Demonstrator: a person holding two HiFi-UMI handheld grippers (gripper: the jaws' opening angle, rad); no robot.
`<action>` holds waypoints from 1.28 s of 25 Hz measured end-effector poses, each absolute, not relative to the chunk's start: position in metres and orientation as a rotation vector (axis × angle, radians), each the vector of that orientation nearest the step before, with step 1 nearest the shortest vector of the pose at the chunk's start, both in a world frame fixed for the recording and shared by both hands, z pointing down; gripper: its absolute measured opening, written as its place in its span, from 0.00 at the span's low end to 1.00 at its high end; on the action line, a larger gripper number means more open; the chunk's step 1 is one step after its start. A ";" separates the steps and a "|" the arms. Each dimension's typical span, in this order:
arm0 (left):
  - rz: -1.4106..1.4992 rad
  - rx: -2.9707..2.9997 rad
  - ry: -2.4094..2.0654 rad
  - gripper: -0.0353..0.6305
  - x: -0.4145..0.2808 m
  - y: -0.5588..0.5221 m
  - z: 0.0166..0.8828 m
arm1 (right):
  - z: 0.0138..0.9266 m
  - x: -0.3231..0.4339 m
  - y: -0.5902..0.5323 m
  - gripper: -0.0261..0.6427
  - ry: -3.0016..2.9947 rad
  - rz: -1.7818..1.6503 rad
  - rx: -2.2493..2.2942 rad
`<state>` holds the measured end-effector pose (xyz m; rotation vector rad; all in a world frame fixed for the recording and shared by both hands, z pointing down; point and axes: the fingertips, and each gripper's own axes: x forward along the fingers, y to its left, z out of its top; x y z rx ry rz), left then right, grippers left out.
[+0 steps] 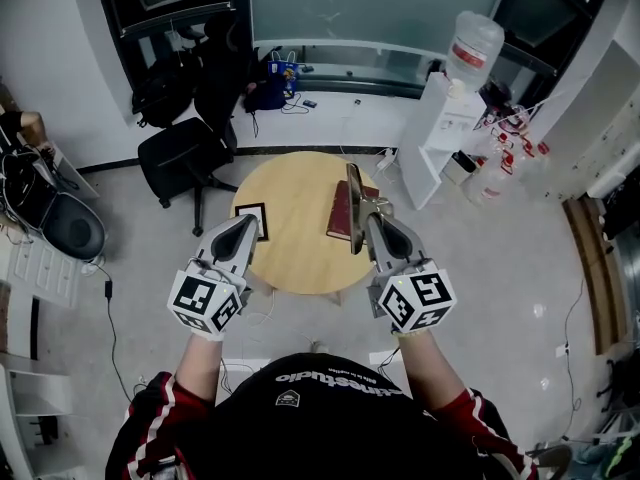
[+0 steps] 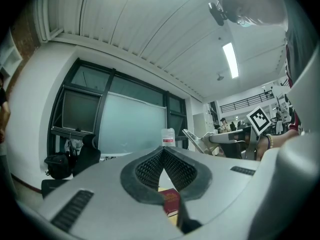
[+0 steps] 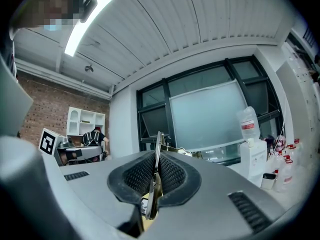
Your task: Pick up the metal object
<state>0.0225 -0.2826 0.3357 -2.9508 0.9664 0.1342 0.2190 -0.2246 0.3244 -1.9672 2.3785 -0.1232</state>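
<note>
The metal object point(image 1: 353, 206) is a thin flat plate, held on edge above the round wooden table point(image 1: 290, 260). My right gripper point(image 1: 371, 220) is shut on it. In the right gripper view the plate point(image 3: 157, 156) stands upright between the ribbed pads point(image 3: 170, 176) and sticks out past them. My left gripper point(image 1: 242, 225) hovers over the table's left side, shut with nothing in it; its pads point(image 2: 176, 170) meet at the tip. The left gripper view also shows the plate point(image 2: 195, 140) off to the right. A dark red book point(image 1: 340, 216) lies on the table beneath the plate.
A black-and-white marker card point(image 1: 252, 220) lies on the table's left part. A black office chair point(image 1: 185, 158) stands behind the table at left. A white water dispenser point(image 1: 455, 118) with a bottle stands at back right. Bags and cables line the far window ledge.
</note>
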 end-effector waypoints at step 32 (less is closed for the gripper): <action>0.154 -2.955 0.979 0.08 0.027 -0.271 0.336 | 0.319 0.223 -0.202 0.10 2.347 -0.087 -1.997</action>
